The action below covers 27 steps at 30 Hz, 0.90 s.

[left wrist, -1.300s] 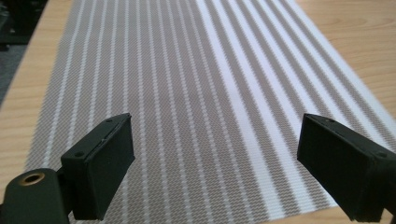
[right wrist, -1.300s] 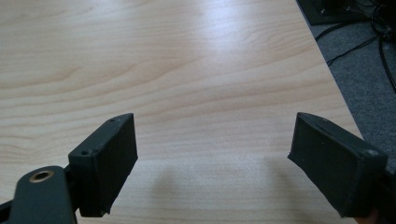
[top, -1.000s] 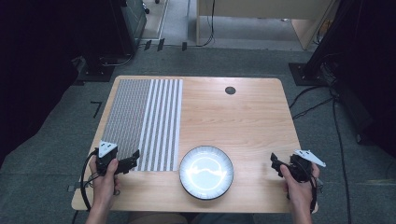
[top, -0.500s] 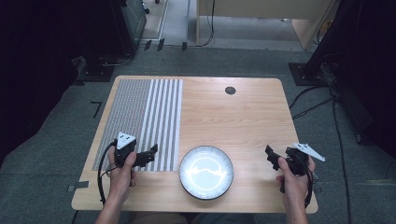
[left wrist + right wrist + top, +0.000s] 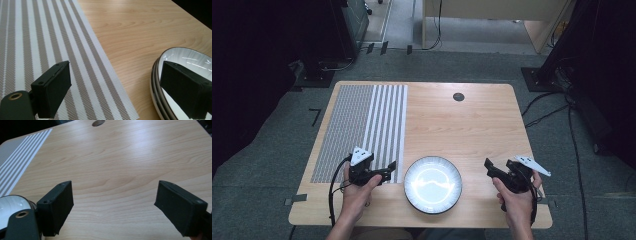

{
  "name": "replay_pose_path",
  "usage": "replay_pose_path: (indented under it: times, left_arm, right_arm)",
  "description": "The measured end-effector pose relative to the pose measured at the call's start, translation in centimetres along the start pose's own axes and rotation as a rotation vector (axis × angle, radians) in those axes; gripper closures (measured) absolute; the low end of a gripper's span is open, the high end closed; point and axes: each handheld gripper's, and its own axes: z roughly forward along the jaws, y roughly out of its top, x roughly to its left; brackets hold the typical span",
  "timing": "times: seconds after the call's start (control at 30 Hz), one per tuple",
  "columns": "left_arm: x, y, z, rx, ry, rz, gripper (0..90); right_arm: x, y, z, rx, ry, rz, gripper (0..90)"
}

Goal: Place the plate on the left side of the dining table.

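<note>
Plate point(image 5: 433, 184) near the tabletop's point(image 5: 462, 125) front edge, between both hands, just beside the striped mat point(image 5: 362, 125). Left gripper point(image 5: 388, 170) nearer, jaws apart and pointing right at the plate's left rim, one jaw already over it in the left gripper view. Right gripper point(image 5: 488, 166) farther off on the plate's right, jaws spread wide over bare wood. Round plate, so no long axis.

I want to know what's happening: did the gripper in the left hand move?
Yes. The left gripper went forward and right, toward the plate, and now sits over the striped mat's near corner.
</note>
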Motion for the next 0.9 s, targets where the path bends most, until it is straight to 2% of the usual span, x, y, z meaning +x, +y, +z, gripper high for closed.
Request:
replay_pose_path:
  times: [0.13, 0.2, 0.27, 0.33, 0.4, 0.47, 0.5, 0.6, 0.67, 0.7, 0.73, 0.8, 0.83, 0.87, 0.9]
  left_arm:
    - [-1.0, -0.2, 0.3, 0.016, -0.014, 0.016, 10.0]
    - [-1.7, -0.3, 0.7, 0.038, -0.003, 0.033, 13.8]
    - [-2.0, -0.4, 0.8, 0.042, -0.006, 0.041, 13.9]
    - [-2.6, -0.7, 1.1, 0.054, -0.038, 0.045, 14.1]
    - [-3.0, -0.8, 1.2, 0.059, -0.053, 0.057, 14.1]
    - [-3.2, -0.9, 1.3, 0.063, -0.055, 0.061, 14.5]
    - [-3.6, -1.0, 1.5, 0.071, -0.06, 0.065, 14.7]
    - [-3.9, -1.2, 1.7, 0.08, -0.068, 0.071, 15.3]
    - [-4.2, -1.4, 1.8, 0.086, -0.079, 0.077, 15.4]
    - [-4.4, -1.5, 1.8, 0.084, -0.083, 0.084, 21.2]
    - [-4.6, -1.6, 1.9, 0.082, -0.084, 0.093, 21.2]
    - [-4.9, -1.8, 2.0, 0.089, -0.1, 0.102, 26.8]
    - [-5.0, -1.9, 2.0, 0.091, -0.106, 0.106, 36.9]
    - [-5.2, -1.9, 2.0, 0.092, -0.11, 0.115, 36.9]
    - [-5.3, -2.0, 2.0, 0.094, -0.113, 0.124, 41.0]
  right_arm:
    - [0.8, -0.1, 0.0, 0.007, 0.004, -0.011, 16.3]
    - [1.1, -0.3, 0.1, 0.018, 0.005, -0.013, 18.1]
    - [1.4, -0.5, 0.3, 0.031, 0.015, -0.017, 19.5]
    - [1.8, -0.7, 0.3, 0.035, 0.02, -0.029, 21.8]
    - [2.2, -0.8, 0.4, 0.033, 0.02, -0.047, 24.6]
    - [2.4, -0.9, 0.5, 0.036, 0.019, -0.046, 25.7]
    - [2.6, -1.0, 0.7, 0.059, 0.021, -0.047, 25.8]
    - [3.0, -1.3, 0.8, 0.076, 0.03, -0.048, 26.1]
    - [3.4, -1.6, 1.0, 0.082, 0.034, -0.065, 26.1]
    - [3.8, -1.7, 1.1, 0.087, 0.042, -0.078, 26.9]
    - [3.8, -1.7, 1.1, 0.087, 0.042, -0.078, 26.9]
    - [4.1, -2.0, 1.2, 0.093, 0.044, -0.092, 29.5]
    - [4.3, -2.2, 1.3, 0.094, 0.054, -0.1, 31.5]
    - [4.3, -2.2, 1.3, 0.094, 0.054, -0.1, 31.5]
    - [4.5, -2.3, 1.3, 0.091, 0.055, -0.1, 33.5]
